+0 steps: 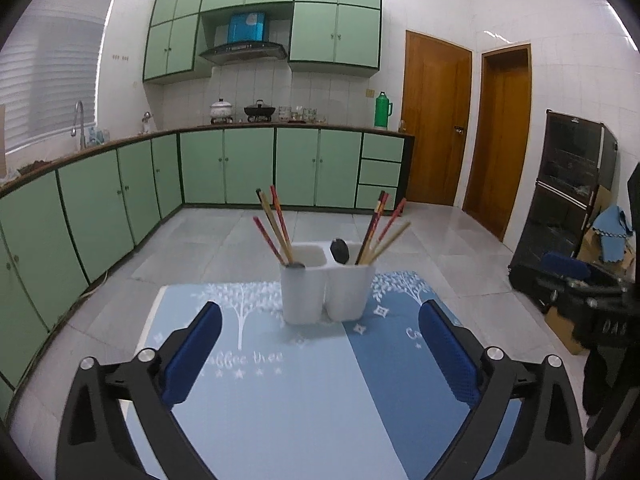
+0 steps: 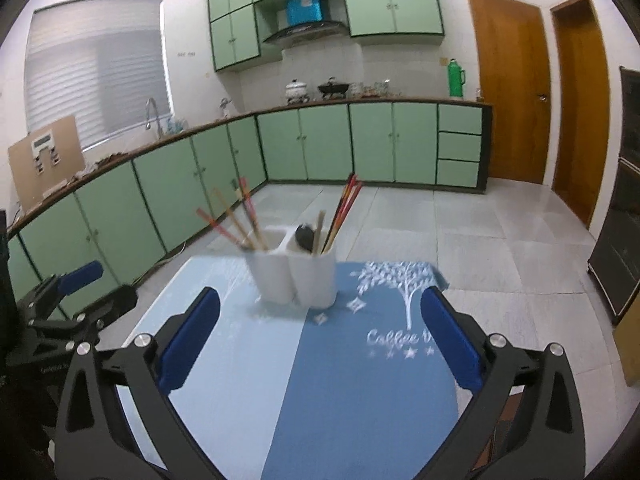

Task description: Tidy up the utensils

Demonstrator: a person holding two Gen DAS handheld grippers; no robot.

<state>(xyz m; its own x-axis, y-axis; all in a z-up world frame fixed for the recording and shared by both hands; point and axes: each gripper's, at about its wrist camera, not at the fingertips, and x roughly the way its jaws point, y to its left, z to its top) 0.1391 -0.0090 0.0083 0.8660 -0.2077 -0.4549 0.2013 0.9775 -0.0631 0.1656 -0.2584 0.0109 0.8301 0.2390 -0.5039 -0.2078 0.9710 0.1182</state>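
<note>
From the left wrist, your left gripper (image 1: 320, 332) stood wide open and empty, the white holder (image 1: 326, 292) straight ahead on the cloth (image 1: 304, 400). Chopsticks (image 1: 276, 224) leaned upward and fanned outward.

From the right wrist, your right gripper (image 2: 320, 328) gaped empty too, the holder ahead, slightly left, probably lining up.

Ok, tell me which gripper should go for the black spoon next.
Probably the left gripper: open, it faces the white holder squarely, the black spoon dead ahead. The right gripper, open too, sees it off-centre.
</note>
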